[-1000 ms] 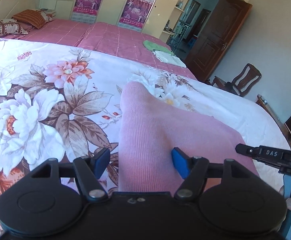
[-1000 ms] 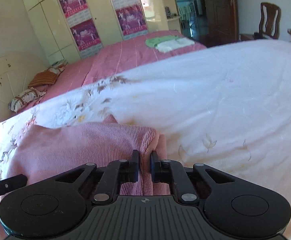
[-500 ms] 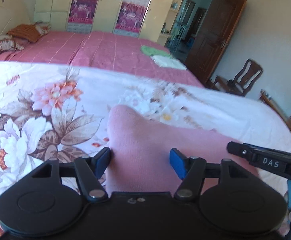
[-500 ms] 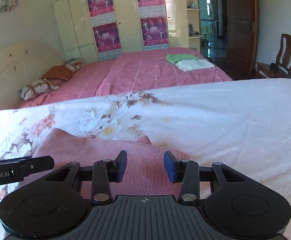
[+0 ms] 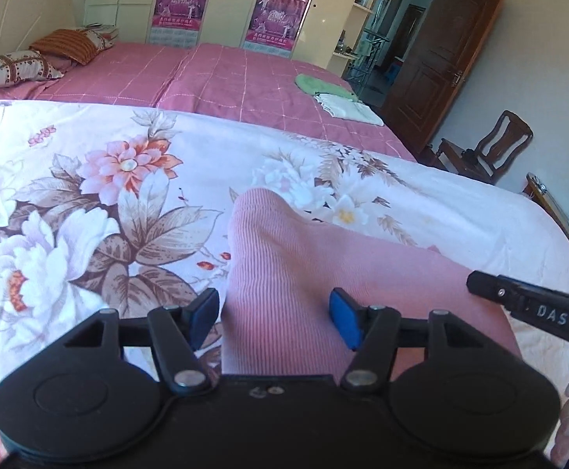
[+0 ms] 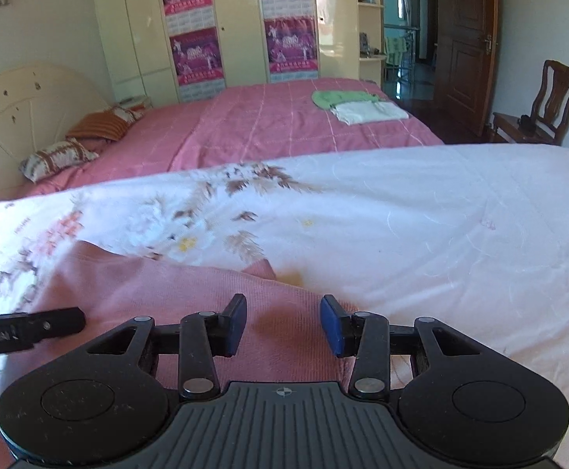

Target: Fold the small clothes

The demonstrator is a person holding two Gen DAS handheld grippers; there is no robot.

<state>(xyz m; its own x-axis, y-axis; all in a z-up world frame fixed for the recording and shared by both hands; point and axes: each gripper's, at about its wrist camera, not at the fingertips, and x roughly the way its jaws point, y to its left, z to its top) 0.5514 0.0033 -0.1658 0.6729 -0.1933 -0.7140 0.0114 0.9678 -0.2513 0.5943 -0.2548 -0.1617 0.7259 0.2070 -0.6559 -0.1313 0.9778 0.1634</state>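
Note:
A pink ribbed knit garment (image 5: 304, 273) lies flat on the floral bedspread (image 5: 89, 195); it also shows in the right wrist view (image 6: 175, 297). My left gripper (image 5: 274, 318) is open and empty, its blue pads over the garment's near left part. My right gripper (image 6: 283, 324) is open and empty above the garment's right edge. The right gripper's black body (image 5: 538, 306) shows at the right of the left wrist view. The left gripper's tip (image 6: 30, 330) shows at the left of the right wrist view.
A second bed with a pink checked cover (image 6: 284, 125) stands behind, with a green cloth (image 6: 339, 97) and a white folded cloth (image 6: 368, 111) on it. Pillows (image 6: 57, 154) lie at its head. A wooden chair (image 6: 546, 105) and a door (image 6: 464, 39) are at the right.
My right gripper has opened and let go of the garment's edge, then lifted back. The garment now lies flat. My left gripper stayed open and shifted only slightly.

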